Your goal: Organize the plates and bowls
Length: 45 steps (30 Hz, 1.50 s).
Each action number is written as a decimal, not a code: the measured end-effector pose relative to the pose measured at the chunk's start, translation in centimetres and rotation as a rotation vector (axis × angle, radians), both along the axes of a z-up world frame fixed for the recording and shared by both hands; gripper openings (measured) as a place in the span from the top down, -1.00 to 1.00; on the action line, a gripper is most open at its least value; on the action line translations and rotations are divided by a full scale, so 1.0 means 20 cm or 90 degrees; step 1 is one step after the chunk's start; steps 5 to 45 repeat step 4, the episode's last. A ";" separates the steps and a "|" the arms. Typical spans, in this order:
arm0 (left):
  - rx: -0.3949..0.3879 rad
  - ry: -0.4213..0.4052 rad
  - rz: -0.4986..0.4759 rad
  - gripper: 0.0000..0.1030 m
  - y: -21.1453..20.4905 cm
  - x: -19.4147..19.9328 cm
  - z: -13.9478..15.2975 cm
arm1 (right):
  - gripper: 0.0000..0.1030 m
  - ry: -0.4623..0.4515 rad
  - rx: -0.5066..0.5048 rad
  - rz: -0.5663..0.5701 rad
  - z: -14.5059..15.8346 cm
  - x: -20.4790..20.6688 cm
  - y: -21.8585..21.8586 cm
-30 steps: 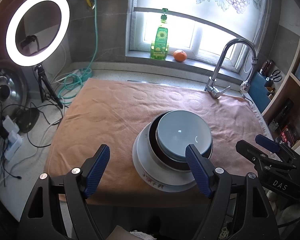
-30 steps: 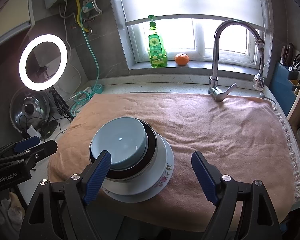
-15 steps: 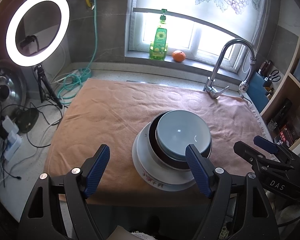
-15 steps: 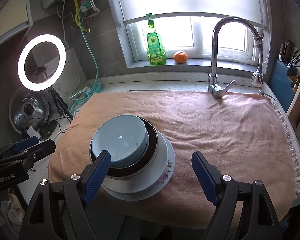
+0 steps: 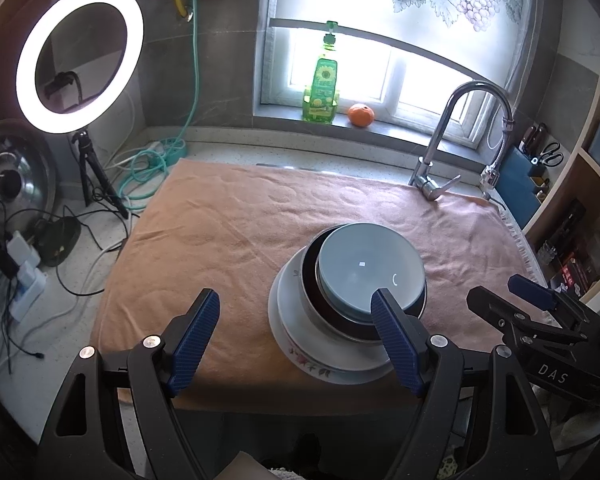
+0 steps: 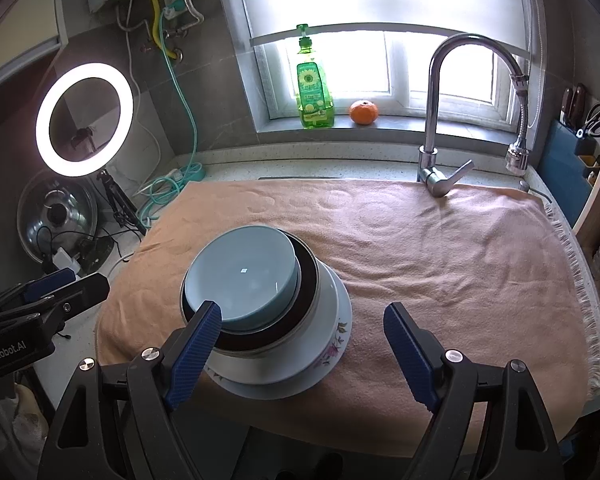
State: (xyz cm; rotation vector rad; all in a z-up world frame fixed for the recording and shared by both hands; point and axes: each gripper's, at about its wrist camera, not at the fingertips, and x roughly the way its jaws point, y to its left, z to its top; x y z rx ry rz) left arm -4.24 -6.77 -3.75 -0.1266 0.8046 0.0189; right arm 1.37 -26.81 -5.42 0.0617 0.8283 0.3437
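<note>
Our left tongs (image 5: 296,334) and right tongs (image 6: 302,346) both stand spread and pinch nothing; they hang above the near edge of the towel (image 6: 440,264), either side of the stack. The blue bowl (image 6: 242,278) sits in a dark bowl (image 6: 308,276), that in a white bowl (image 6: 332,300), all on a floral plate (image 6: 336,344) near the towel's front edge (the nesting looks finished, we judge). If anything more needs moving, we should lower one set squarely over a rim, close gently and lift straight up, so the glazed pieces don't slide.
</note>
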 end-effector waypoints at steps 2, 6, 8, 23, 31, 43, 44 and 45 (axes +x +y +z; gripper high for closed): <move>-0.001 0.002 -0.004 -0.52 0.00 0.00 0.00 | -0.56 0.001 0.001 -0.001 0.00 0.00 0.00; -0.002 0.006 -0.006 -0.52 0.00 0.01 -0.01 | -0.56 0.004 0.001 -0.003 0.00 0.01 0.00; -0.002 0.006 -0.006 -0.52 0.00 0.01 -0.01 | -0.56 0.004 0.001 -0.003 0.00 0.01 0.00; -0.002 0.006 -0.006 -0.52 0.00 0.01 -0.01 | -0.56 0.004 0.001 -0.003 0.00 0.01 0.00; -0.002 0.006 -0.006 -0.52 0.00 0.01 -0.01 | -0.56 0.004 0.001 -0.003 0.00 0.01 0.00; -0.002 0.006 -0.006 -0.52 0.00 0.01 -0.01 | -0.56 0.004 0.001 -0.003 0.00 0.01 0.00; -0.002 0.006 -0.006 -0.52 0.00 0.01 -0.01 | -0.56 0.004 0.001 -0.003 0.00 0.01 0.00; -0.002 0.006 -0.006 -0.52 0.00 0.01 -0.01 | -0.56 0.004 0.001 -0.003 0.00 0.01 0.00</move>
